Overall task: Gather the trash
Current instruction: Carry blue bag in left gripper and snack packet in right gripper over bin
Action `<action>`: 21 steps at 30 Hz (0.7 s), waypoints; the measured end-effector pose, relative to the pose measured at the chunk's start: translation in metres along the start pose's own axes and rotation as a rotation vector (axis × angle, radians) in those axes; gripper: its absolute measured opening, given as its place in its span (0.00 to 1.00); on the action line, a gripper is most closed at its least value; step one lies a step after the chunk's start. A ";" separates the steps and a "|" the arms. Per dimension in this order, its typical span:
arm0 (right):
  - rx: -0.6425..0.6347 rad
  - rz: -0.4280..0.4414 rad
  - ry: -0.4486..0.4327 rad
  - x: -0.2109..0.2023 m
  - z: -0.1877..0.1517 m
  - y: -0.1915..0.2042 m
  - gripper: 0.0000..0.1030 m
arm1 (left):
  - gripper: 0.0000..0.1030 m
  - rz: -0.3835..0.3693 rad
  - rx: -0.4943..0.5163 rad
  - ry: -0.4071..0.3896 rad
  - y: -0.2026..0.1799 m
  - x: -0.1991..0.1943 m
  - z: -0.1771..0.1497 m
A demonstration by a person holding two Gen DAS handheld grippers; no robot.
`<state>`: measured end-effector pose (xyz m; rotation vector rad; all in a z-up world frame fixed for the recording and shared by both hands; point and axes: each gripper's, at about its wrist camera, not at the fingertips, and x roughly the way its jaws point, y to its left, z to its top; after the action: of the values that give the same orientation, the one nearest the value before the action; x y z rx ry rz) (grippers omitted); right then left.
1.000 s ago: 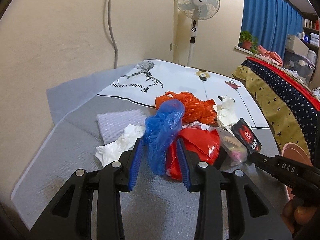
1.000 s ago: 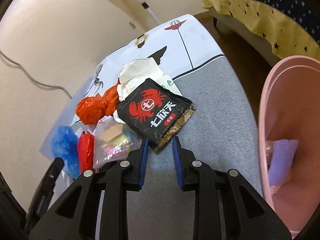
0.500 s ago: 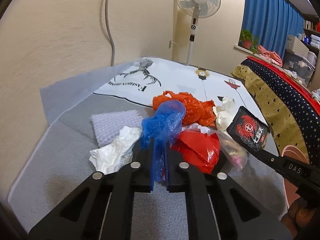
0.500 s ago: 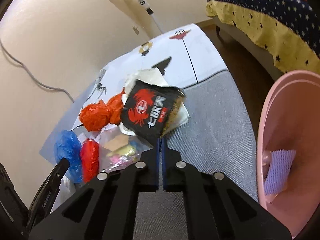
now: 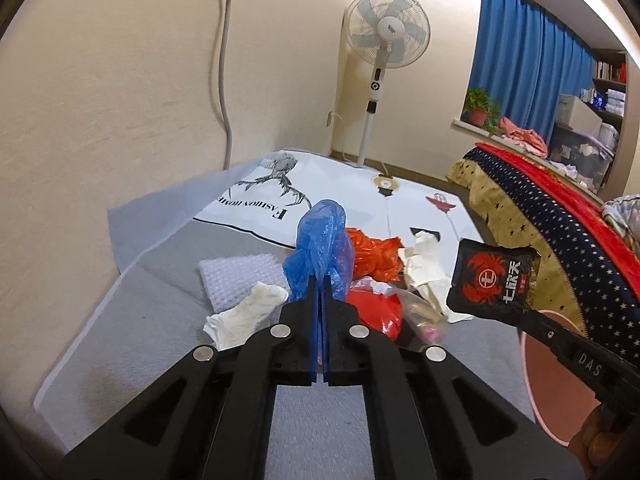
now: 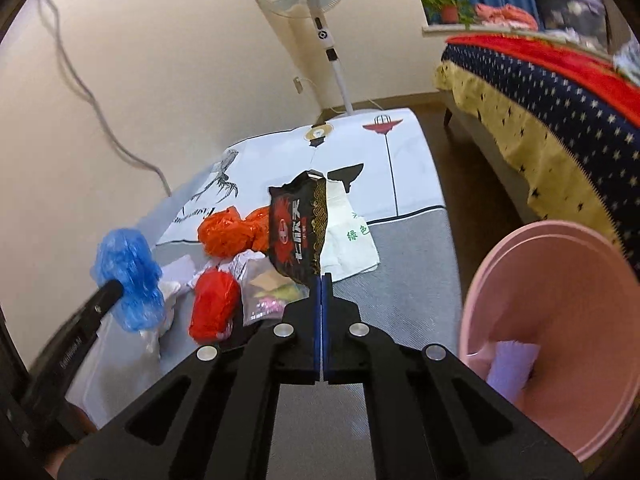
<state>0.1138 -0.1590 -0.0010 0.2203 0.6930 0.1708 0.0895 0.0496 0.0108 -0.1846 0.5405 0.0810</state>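
Both our grippers are clamped: left gripper [image 5: 320,280] pinches blue bag [image 5: 322,248]; right gripper [image 6: 321,280] pinches black packet [image 6: 298,228], pink bin [image 6: 560,320] at three o'clock.

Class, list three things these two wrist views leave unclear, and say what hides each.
1. Pink bin, right wrist view: its contents beyond one purple piece are cut off by the frame edge.
2. Clear bag, same view: contents too blurred to identify.
3. Hand holding the right tool, left wrist view: only a sliver shows, cut off at the frame's corner.
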 end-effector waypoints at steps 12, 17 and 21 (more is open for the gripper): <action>-0.107 -0.080 -0.077 -0.073 0.002 0.005 0.00 | 0.01 -0.069 0.022 -0.029 -0.007 -0.041 -0.006; -0.110 -0.095 -0.120 -0.102 -0.003 0.002 0.00 | 0.01 -0.083 0.033 -0.045 -0.011 -0.054 -0.008; -0.105 -0.106 -0.151 -0.117 -0.009 -0.001 0.00 | 0.01 -0.093 0.047 -0.054 -0.015 -0.062 -0.010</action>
<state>0.0192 -0.1855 0.0641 0.0941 0.5428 0.0876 0.0335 0.0312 0.0368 -0.1612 0.4791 -0.0170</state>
